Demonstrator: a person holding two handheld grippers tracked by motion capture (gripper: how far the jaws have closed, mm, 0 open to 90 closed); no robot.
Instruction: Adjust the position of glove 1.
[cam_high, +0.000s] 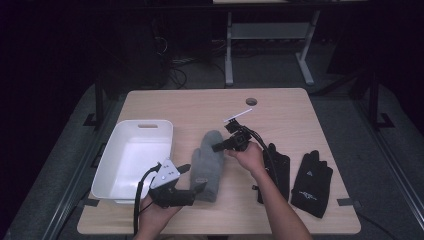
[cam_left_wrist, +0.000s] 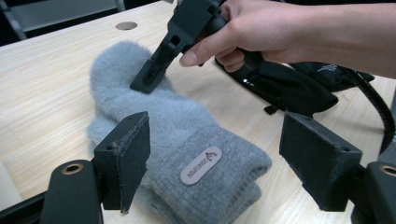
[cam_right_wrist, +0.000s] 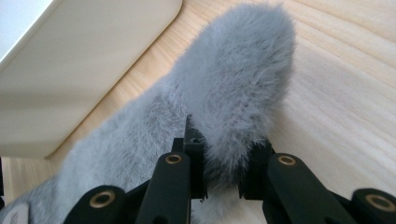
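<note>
A fuzzy grey mitten (cam_high: 207, 160) lies lengthwise in the middle of the wooden table (cam_high: 200, 107), cuff toward the person. My right gripper (cam_high: 222, 146) comes in from the right and is shut on the mitten's fluffy upper part (cam_right_wrist: 243, 70); fur bulges between the jaws of that gripper (cam_right_wrist: 223, 154). My left gripper (cam_high: 194, 178) stands open at the cuff end. In the left gripper view, the left gripper (cam_left_wrist: 217, 140) straddles the ribbed cuff and its oval label (cam_left_wrist: 201, 165) without touching it, and the right gripper (cam_left_wrist: 147, 79) presses on the mitten (cam_left_wrist: 177, 116) farther off.
A white plastic bin (cam_high: 132, 160) stands left of the mitten, its side (cam_right_wrist: 70, 70) close by. Two black gloves (cam_high: 311, 182) (cam_high: 277, 170) lie on the right, under and beside the right forearm. A round cable hole (cam_high: 251, 101) sits near the table's far edge.
</note>
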